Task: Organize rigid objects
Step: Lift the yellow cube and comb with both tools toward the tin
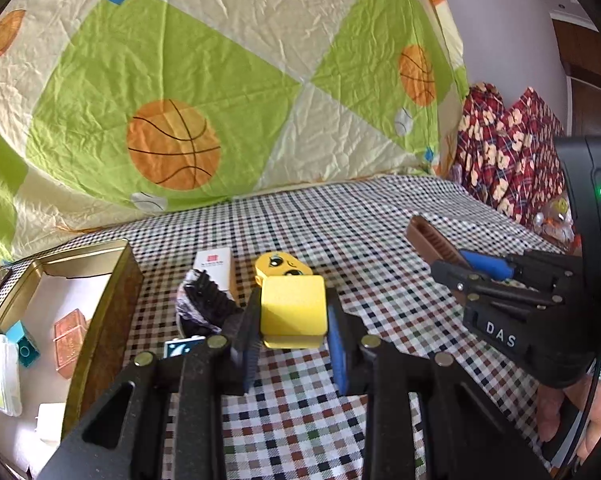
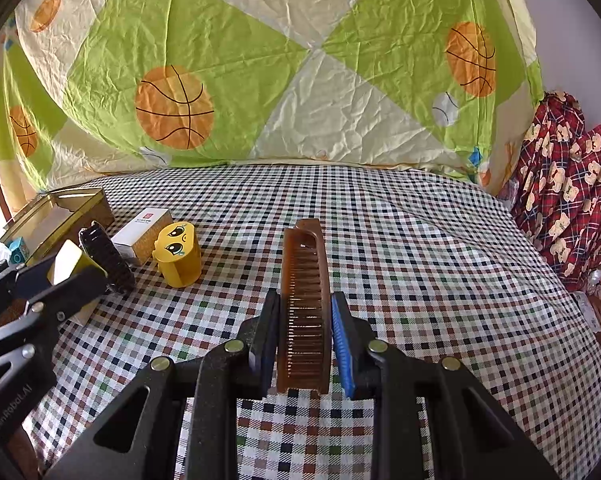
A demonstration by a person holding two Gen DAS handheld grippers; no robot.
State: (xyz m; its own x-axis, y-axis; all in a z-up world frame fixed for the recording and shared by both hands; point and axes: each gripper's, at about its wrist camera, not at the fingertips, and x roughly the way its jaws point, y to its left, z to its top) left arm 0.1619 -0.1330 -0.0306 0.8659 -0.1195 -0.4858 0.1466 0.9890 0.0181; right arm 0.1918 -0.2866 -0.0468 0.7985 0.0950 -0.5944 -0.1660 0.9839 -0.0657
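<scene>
My left gripper is shut on a yellow cube, held just above the checked cloth. Right behind the cube stands a yellow toy with a cartoon face. A black comb and a white carton lie to its left. My right gripper is shut on a brown comb that points straight ahead along the fingers. In the left wrist view that right gripper and its brown comb hang at the right. In the right wrist view the left gripper and yellow cube are at the left.
An open gold tin at the left holds a teal brick, a copper-coloured piece and white items. A basketball-print sheet hangs behind the table. Red bear-print cloth lies at the right edge.
</scene>
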